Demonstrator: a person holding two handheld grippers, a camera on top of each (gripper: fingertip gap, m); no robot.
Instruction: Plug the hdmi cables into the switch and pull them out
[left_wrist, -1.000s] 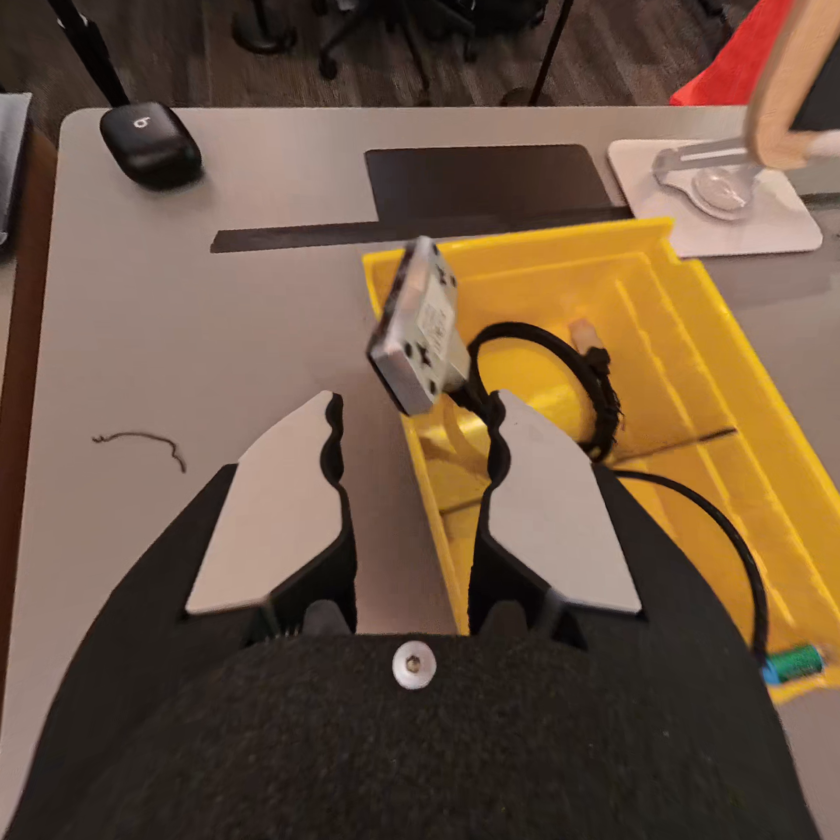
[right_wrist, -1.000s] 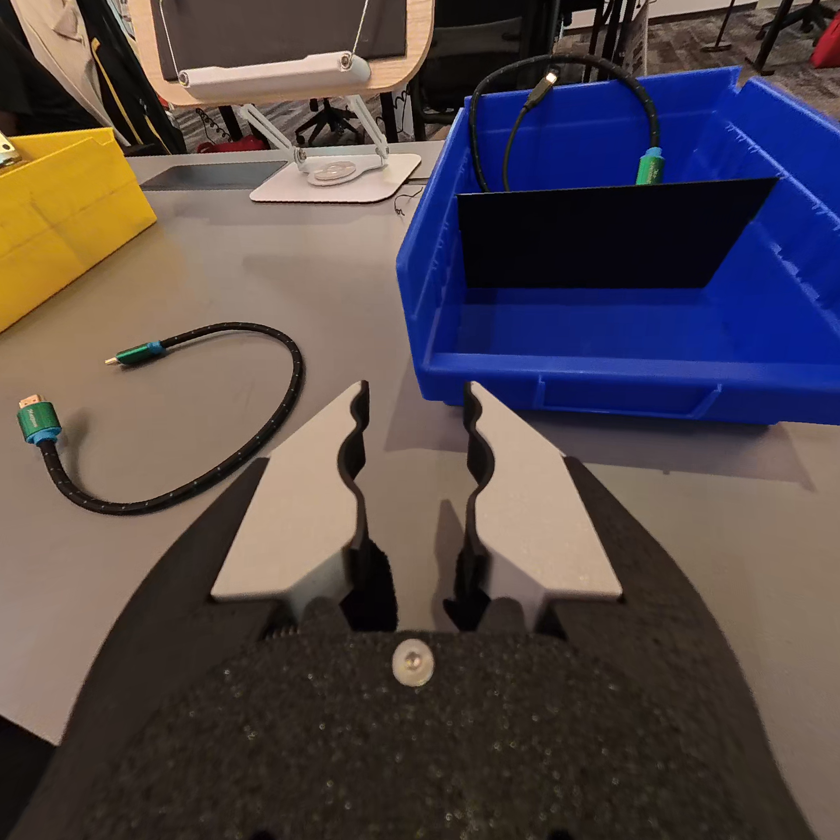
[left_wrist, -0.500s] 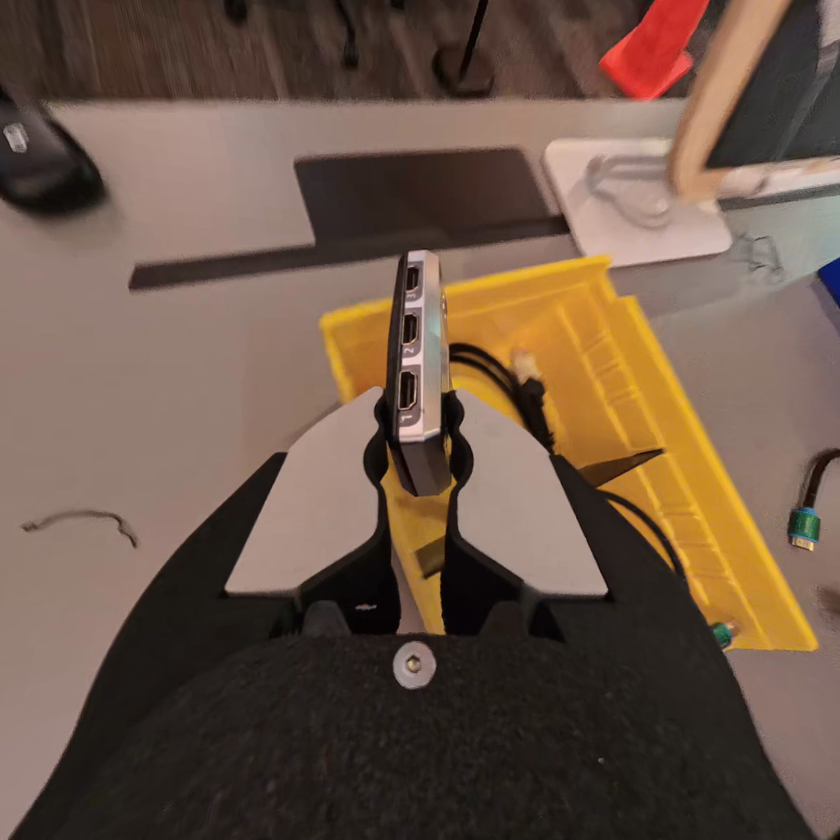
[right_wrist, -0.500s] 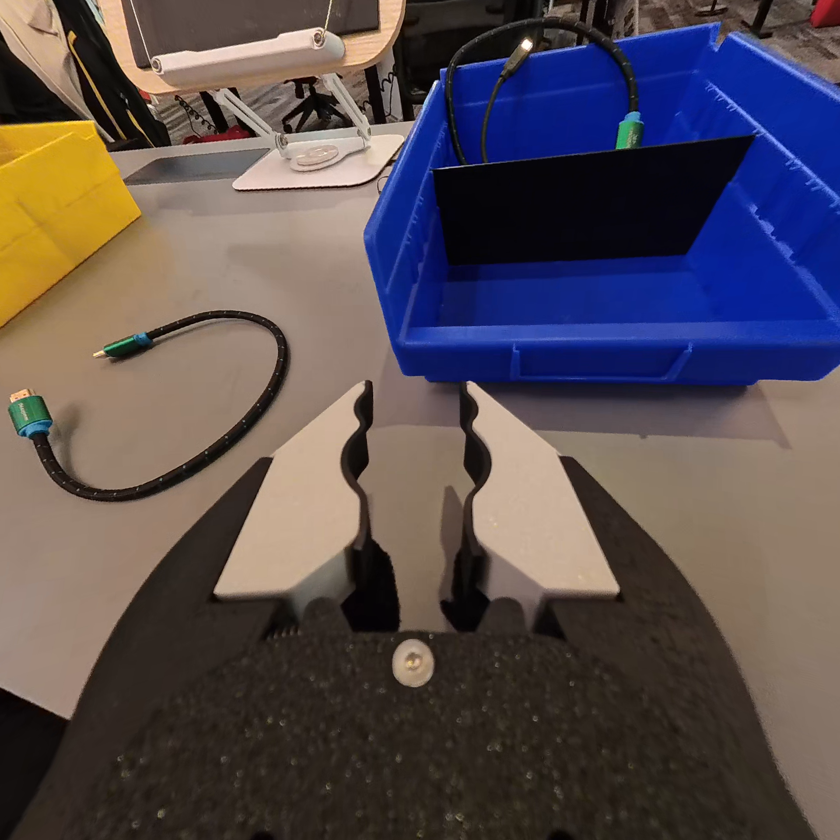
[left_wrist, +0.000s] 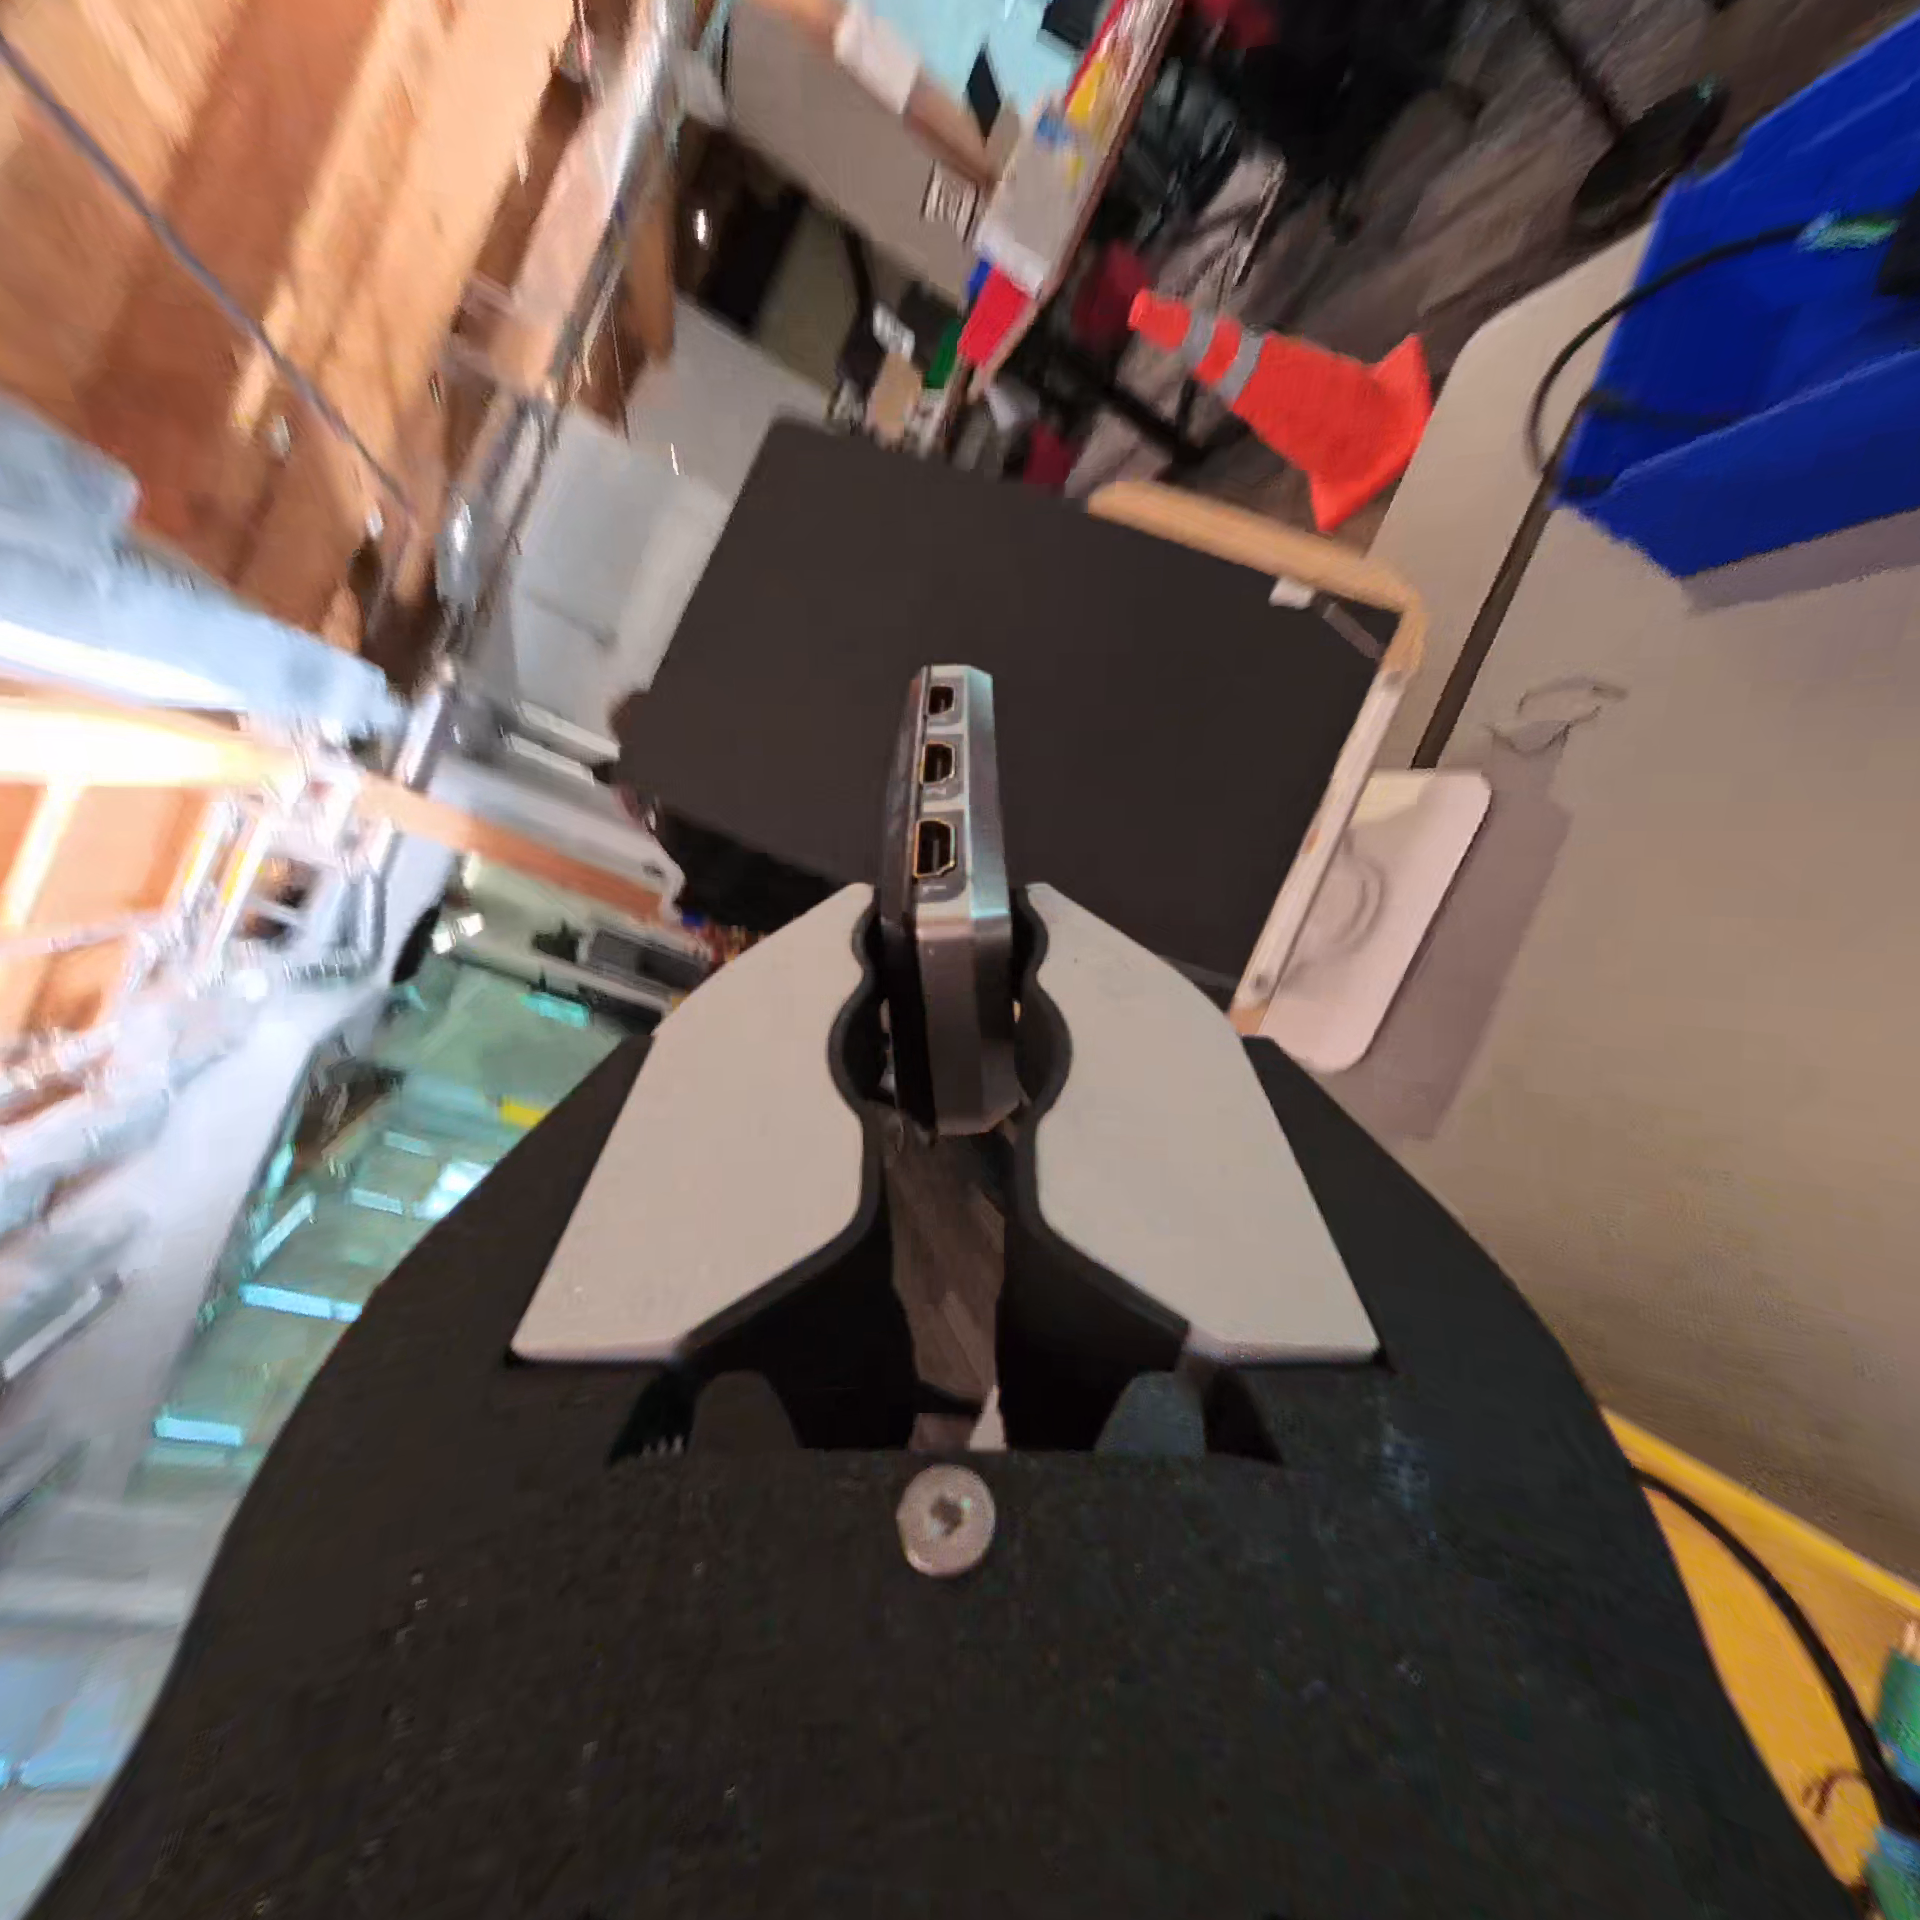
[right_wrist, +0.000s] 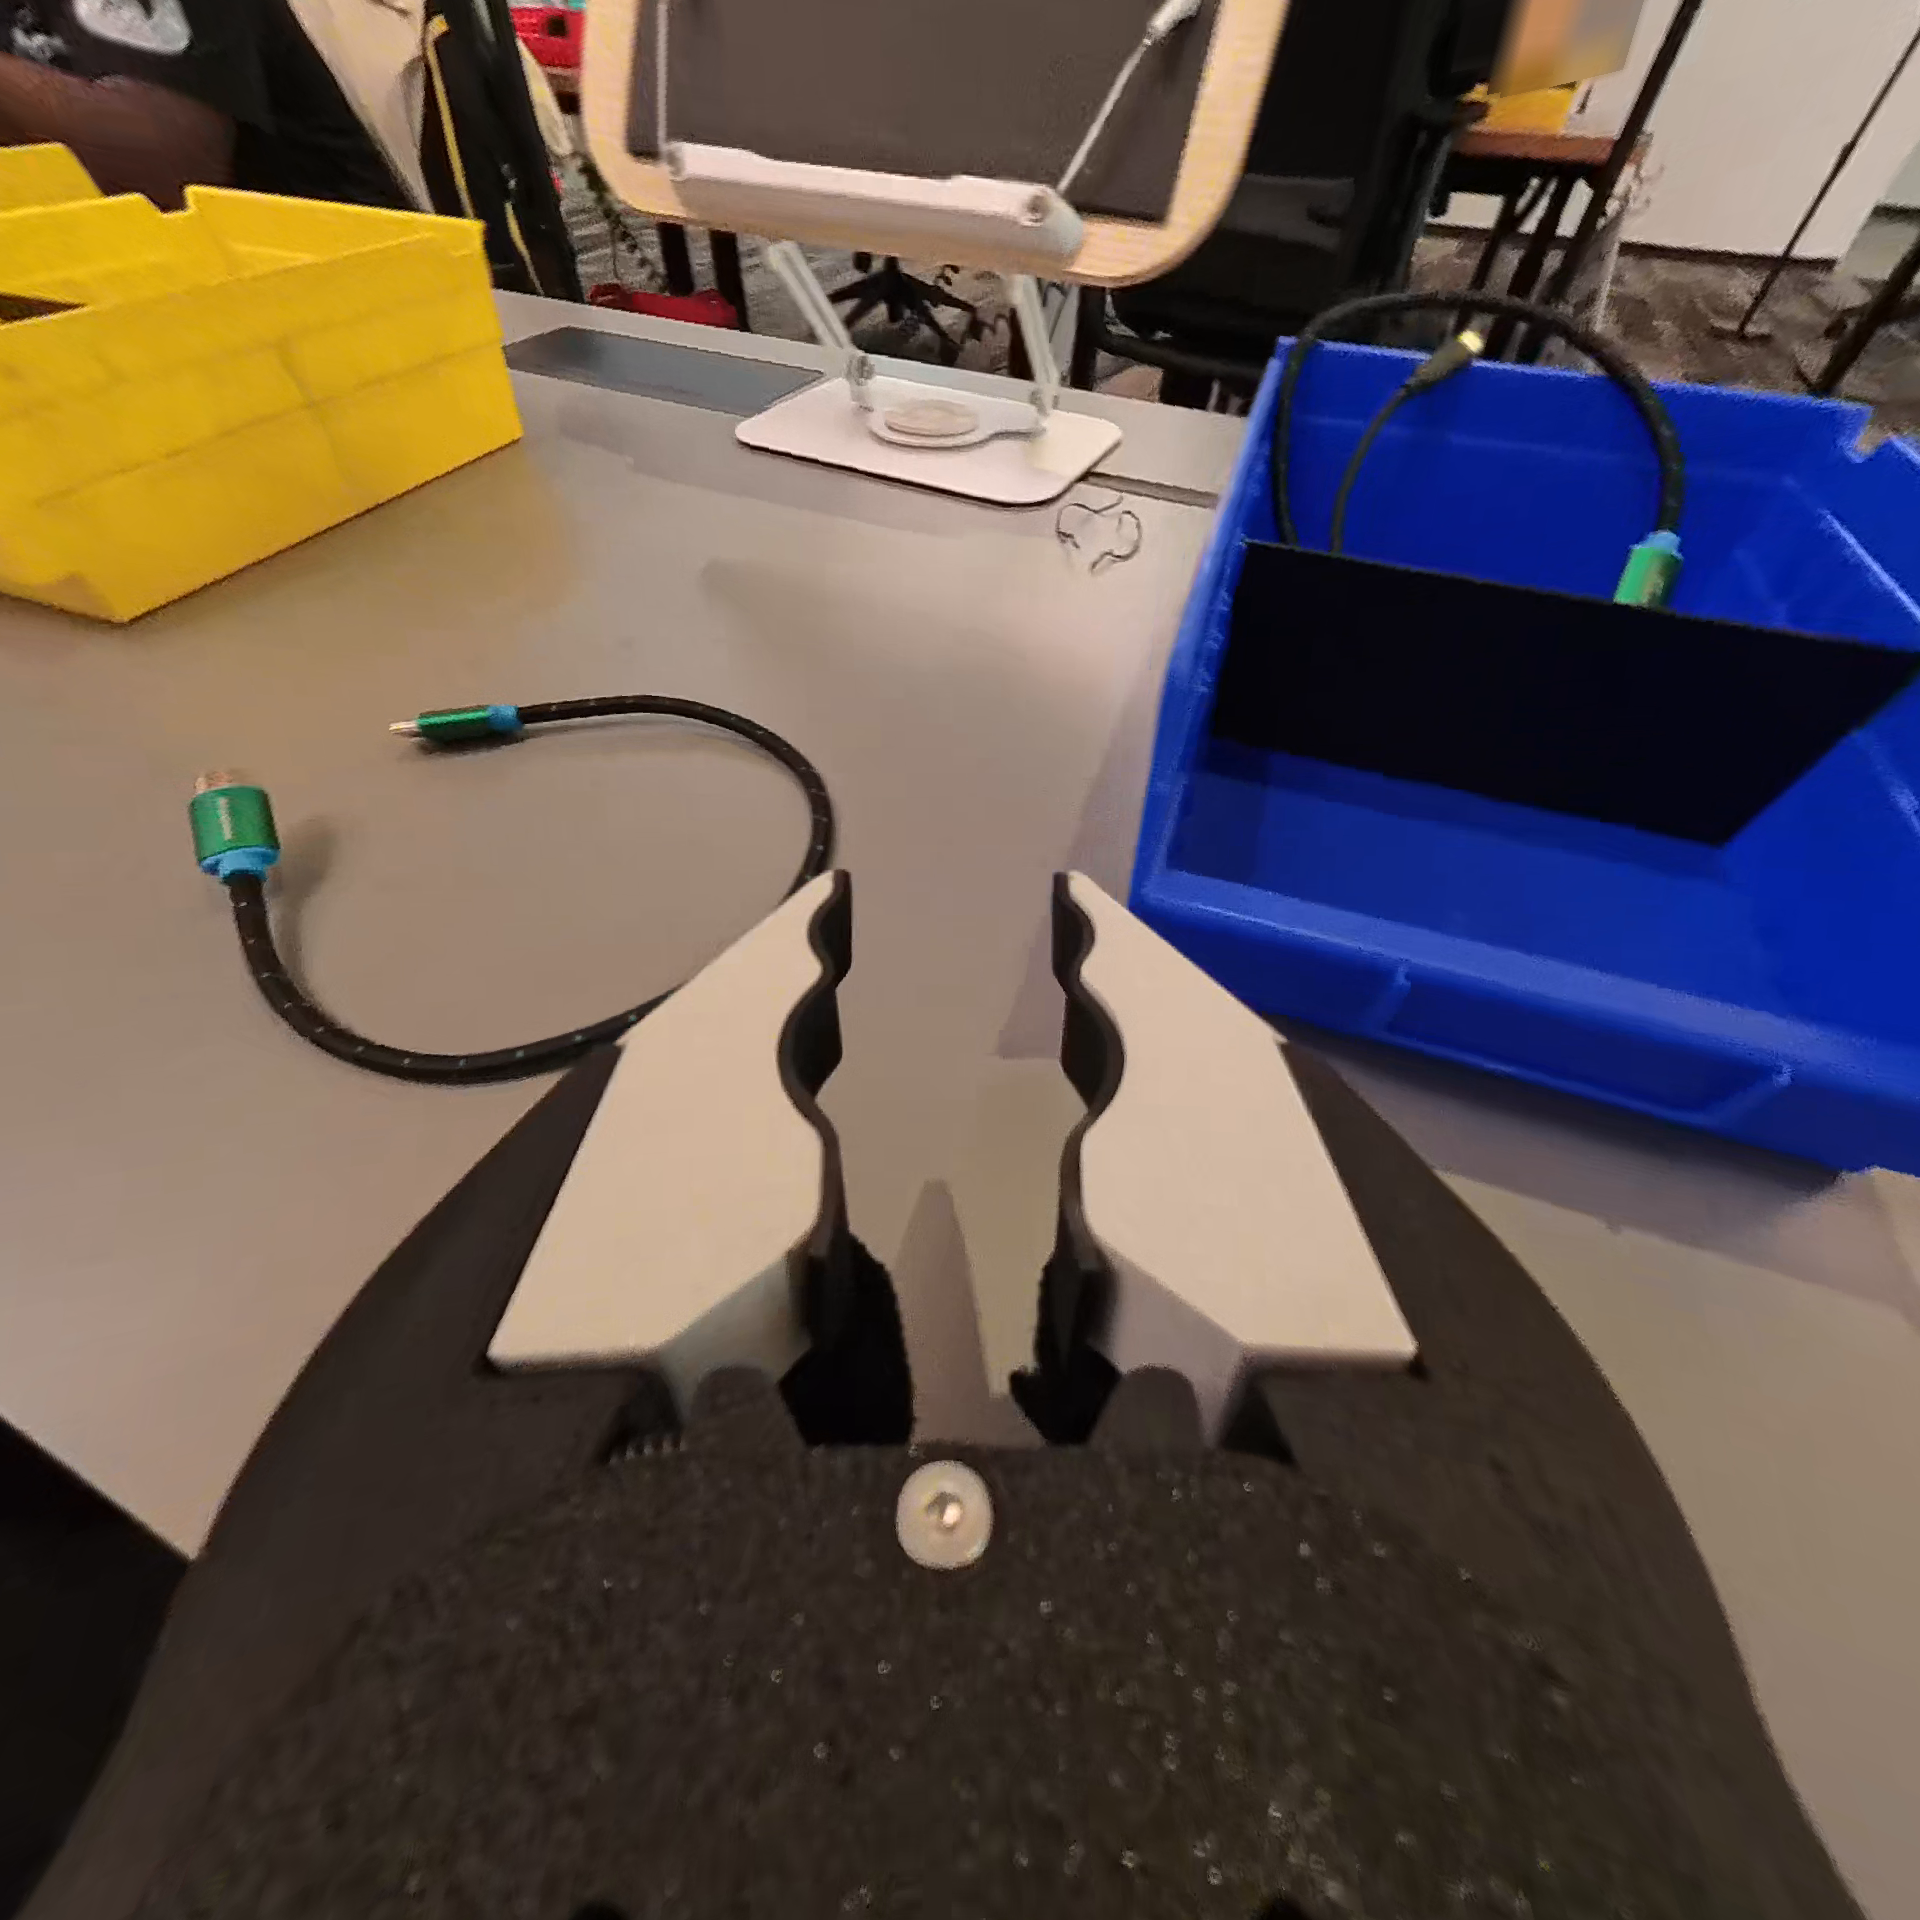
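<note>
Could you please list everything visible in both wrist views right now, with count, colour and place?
switch: one, grey, clamped in left tool, ports empty
hdmi cable: one, black with green plugs, on table
second cable: one, black, in blue bin
blue bin: one, table right
yellow bin: one, table left
stand: one, white base, table rear
traffic cone: one, orange, on floor
left tool: shut
right tool: open, empty
</note>
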